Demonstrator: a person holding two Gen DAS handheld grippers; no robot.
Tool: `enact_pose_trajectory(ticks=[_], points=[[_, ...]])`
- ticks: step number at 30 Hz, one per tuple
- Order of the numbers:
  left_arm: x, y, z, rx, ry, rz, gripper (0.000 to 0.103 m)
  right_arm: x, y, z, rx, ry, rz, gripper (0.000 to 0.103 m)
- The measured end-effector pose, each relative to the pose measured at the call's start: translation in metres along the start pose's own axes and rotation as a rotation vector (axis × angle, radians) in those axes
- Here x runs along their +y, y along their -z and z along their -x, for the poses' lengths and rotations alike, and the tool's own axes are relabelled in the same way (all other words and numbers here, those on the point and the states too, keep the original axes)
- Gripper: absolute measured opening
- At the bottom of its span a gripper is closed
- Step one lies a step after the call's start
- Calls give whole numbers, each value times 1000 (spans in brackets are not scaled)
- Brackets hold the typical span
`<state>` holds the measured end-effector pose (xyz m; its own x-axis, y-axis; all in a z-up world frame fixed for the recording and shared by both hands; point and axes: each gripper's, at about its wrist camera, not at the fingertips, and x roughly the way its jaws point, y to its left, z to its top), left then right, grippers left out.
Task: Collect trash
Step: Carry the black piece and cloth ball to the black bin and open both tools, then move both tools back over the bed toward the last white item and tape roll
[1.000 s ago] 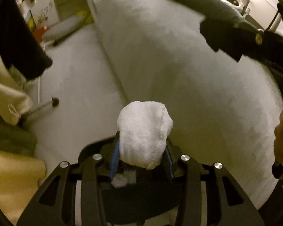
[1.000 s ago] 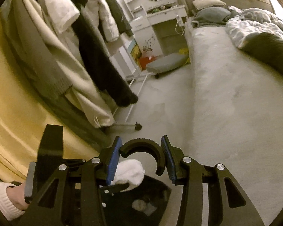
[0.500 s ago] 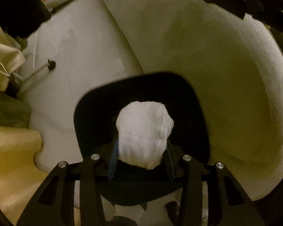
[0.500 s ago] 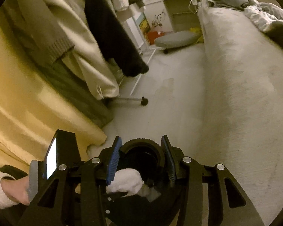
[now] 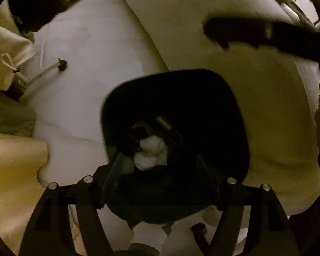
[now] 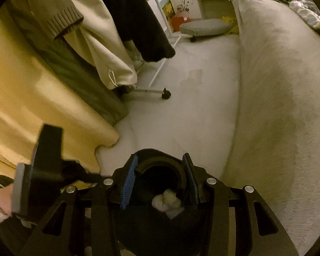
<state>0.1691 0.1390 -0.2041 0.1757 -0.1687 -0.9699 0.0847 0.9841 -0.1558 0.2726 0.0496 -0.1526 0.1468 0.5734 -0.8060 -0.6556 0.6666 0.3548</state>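
A black trash bin (image 5: 202, 89) stands on the floor beside the bed. Crumpled white tissues (image 5: 150, 151) lie at its bottom. My left gripper (image 5: 160, 175) is open and empty right above the bin's mouth. My right gripper (image 6: 160, 179) holds the bin's raised round lid rim (image 6: 160, 164) between its blue pads (image 6: 128, 183). The tissues also show in the right wrist view (image 6: 167, 201), inside the bin below the lid. The left gripper's body (image 6: 42, 160) shows at the left of that view.
The beige bed (image 6: 277, 106) runs along the right. A clothes rack foot with a caster (image 6: 165, 93) and hanging clothes (image 6: 138, 21) stand at the left. A yellow curtain (image 6: 32, 106) hangs at the near left. A grey stool (image 6: 204, 27) is farther back.
My left gripper has opened and the white tissue wad has dropped into the bin. Both grippers tilted further down over the bin.
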Motion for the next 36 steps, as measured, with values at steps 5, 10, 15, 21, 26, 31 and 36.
enact_pose_trajectory(ticks=[5,10,15,21,26,31,36], points=[[23,-2,23,-89,-33,59,74,2,3,-14,41,9,5,44],[39,-10,45,-183,-32,113,74,4,8,-24,78,18,15,44],[42,-17,66,-269,-37,125,72,7,15,-32,123,43,34,44],[48,-27,89,-364,-31,133,65,10,23,-44,169,50,49,44],[48,-37,108,-424,-35,135,59,14,27,-51,200,67,78,44],[42,-47,126,-481,-43,147,53,19,35,-56,255,80,107,46],[33,-59,136,-528,-20,156,53,23,40,-59,296,93,141,61]])
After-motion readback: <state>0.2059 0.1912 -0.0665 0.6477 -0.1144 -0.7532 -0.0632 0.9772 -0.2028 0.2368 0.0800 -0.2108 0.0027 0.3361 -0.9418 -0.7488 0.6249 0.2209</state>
